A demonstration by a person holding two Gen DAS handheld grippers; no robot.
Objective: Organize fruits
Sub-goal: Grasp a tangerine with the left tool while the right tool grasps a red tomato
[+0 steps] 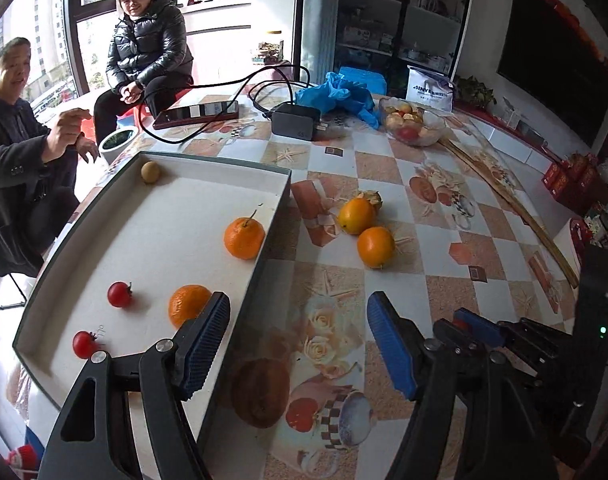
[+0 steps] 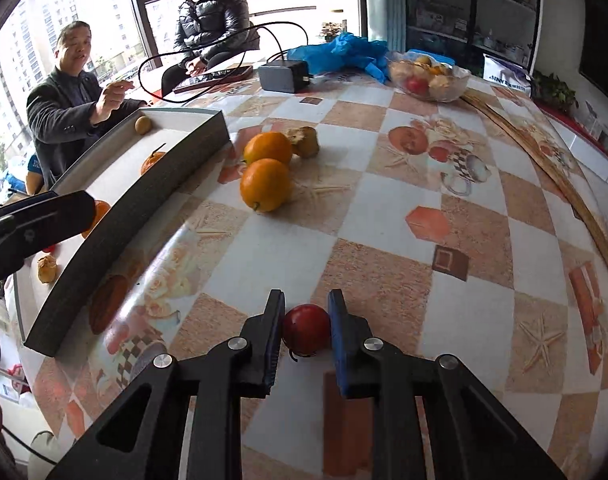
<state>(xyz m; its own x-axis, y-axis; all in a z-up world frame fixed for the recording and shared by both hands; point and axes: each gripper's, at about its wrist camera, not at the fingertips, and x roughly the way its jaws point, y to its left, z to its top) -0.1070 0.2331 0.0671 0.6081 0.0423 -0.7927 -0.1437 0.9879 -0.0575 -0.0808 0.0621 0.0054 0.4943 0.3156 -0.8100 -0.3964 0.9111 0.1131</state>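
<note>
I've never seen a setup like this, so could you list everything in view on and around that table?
tray: one, white inside, table's left
mandarins: two, orange, in tray
cherry tomatoes: two, red, in tray
small round fruit: one, tan, tray's far corner
oranges: two, orange, on tablecloth beside tray
glass bowl: one, clear, holds fruit, far side
charger: one, black, far side
phone: one, dark, far side
plastic bag: one, blue, far side
seated people: two, dark jackets, by window
left claw: open, empty
right claw: shut on tomato, red
</note>
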